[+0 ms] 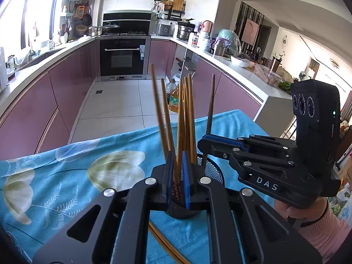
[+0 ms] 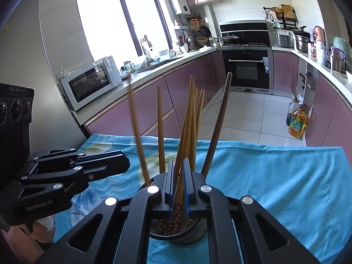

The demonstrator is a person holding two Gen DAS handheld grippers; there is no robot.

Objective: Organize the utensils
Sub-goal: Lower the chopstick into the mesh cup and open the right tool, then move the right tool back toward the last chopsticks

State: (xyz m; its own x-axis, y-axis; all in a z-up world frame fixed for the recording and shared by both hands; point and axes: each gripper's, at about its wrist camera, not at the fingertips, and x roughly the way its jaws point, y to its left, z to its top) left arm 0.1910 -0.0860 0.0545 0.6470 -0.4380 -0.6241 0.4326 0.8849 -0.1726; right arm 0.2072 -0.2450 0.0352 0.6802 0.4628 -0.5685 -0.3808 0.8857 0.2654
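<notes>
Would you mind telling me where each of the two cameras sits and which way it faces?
Left wrist: sits on the left gripper, looking along its fingers, down over the mesh cup of chopsticks toward the oven; the right gripper and a pink sleeve show at right.
Right wrist: sits on the right gripper, facing the same way; the left gripper and a hand show at left.
Shared: cup, chopsticks, blue cloth, oven.

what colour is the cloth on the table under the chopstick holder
Bright blue cloth with a pale flower print, clearest in the left wrist view.
</notes>
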